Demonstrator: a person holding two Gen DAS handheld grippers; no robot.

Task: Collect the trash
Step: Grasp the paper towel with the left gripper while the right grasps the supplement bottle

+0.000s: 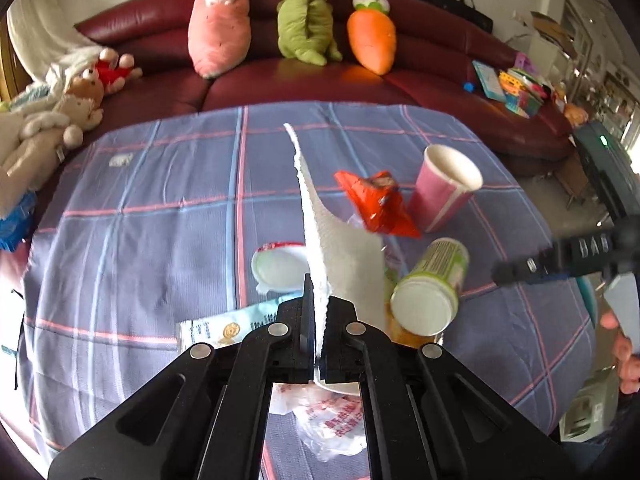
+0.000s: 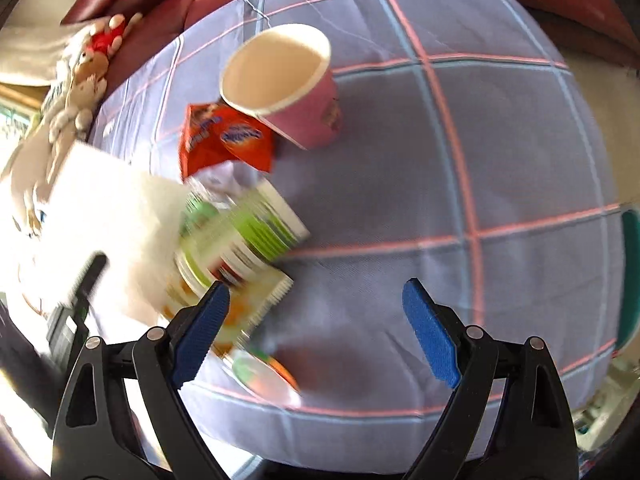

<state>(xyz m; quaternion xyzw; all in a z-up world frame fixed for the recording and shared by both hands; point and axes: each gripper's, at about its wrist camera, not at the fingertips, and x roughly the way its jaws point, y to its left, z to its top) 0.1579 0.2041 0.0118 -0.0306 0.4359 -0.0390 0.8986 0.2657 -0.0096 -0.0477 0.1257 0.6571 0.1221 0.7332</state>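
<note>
My left gripper (image 1: 319, 322) is shut on a white paper towel (image 1: 340, 256), which stands up from the jaws above the table; the same paper towel (image 2: 108, 232) shows as a bright white sheet at the left of the right wrist view. Around it lie a red snack wrapper (image 1: 378, 204), a pink paper cup (image 1: 444, 188), a green-labelled cup (image 1: 430, 284) on its side, a white lid (image 1: 278, 266) and a pale blue packet (image 1: 228, 326). My right gripper (image 2: 316, 328) stands open over bare cloth, its left finger beside the green-labelled cup (image 2: 240, 236).
The table carries a blue plaid cloth (image 1: 152, 208). A dark red sofa (image 1: 440, 64) with plush toys runs behind it. A crumpled plastic bag (image 1: 332, 424) lies under my left gripper. My right gripper (image 1: 560, 260) and a hand (image 1: 624, 352) show at the right edge.
</note>
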